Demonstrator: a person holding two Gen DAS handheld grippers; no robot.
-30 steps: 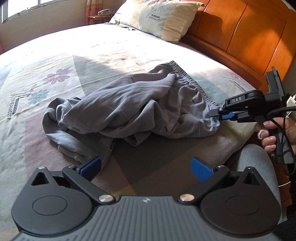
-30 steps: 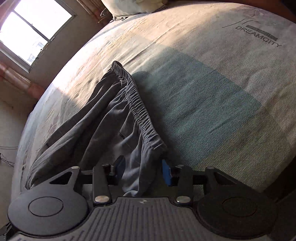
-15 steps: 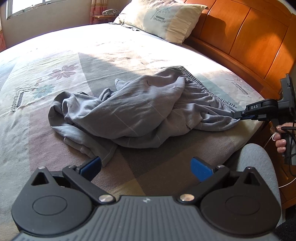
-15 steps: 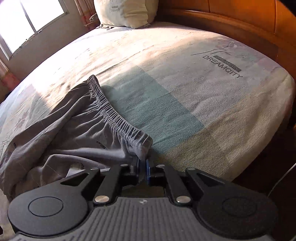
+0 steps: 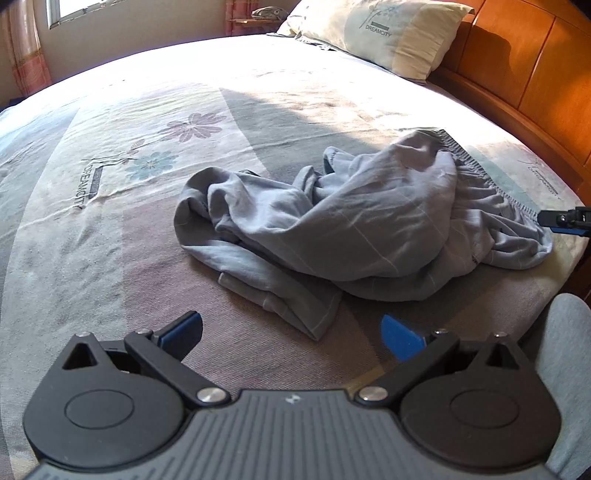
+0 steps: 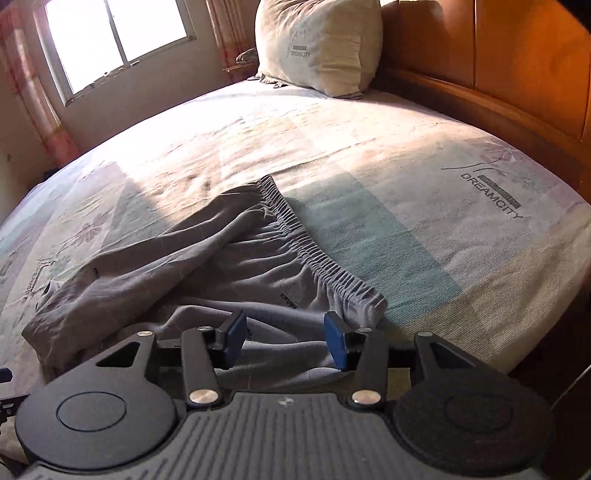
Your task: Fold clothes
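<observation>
A wide bed (image 5: 110,236) fills both views, covered with a pale sheet printed with flowers and the word DREAMCITY, sunlit across its far half and shaded nearer the cameras. A wooden headboard (image 5: 535,74) runs along its right side, and a cream pillow (image 5: 391,33) with the same lettering lies against it at the far end; a window (image 6: 114,37) with pinkish curtains shows beyond. On the shaded part of the bed, near its right edge, lies a pair of grey trousers (image 5: 369,229) in a crumpled heap, one leg end trailing toward the left gripper, the gathered elastic waistband (image 6: 317,251) running along the side nearest the headboard. The left gripper (image 5: 291,332) hovers over bare sheet just short of the trailing leg, its blue pads spread wide with nothing between them. The right gripper (image 6: 284,338) sits at the waistband corner; its jaws have just been opening, and the blue pads now stand apart with grey cloth lying between and below them, not pinched. In the left view its tip shows at the far right, just beside the waistband end. A grey-clad knee (image 5: 565,350) shows at the lower right.
</observation>
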